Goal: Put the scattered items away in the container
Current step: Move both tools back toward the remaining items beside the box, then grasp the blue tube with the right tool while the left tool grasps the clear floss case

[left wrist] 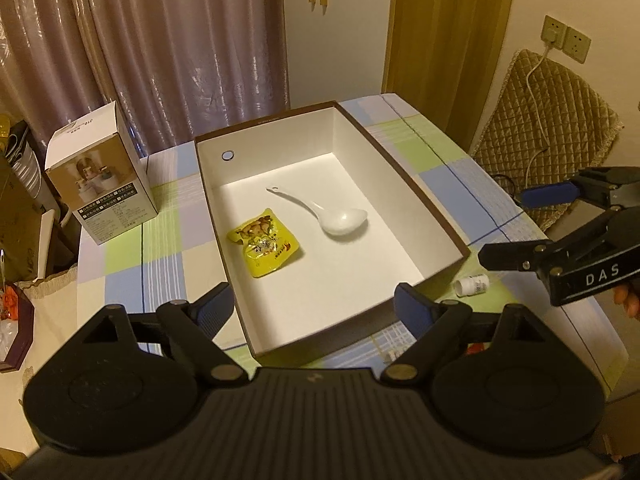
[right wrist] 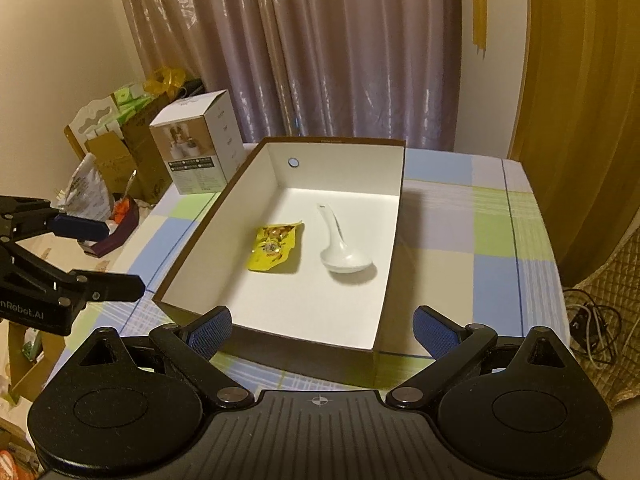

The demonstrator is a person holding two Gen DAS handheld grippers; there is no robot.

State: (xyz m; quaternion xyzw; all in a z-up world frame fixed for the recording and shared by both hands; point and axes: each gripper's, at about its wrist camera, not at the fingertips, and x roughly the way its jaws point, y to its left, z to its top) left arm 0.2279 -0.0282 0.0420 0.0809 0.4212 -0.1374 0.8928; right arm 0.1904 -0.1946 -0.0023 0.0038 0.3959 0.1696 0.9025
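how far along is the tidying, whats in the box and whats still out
Done: the yellow snack packet and white spoon lie inside the open box. In hand: nothing; the left gripper and right gripper are both open and empty. Left: a small white bottle lies on the tablecloth beside the box.

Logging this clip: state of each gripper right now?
Left gripper: open, holding nothing.
Right gripper: open, holding nothing.
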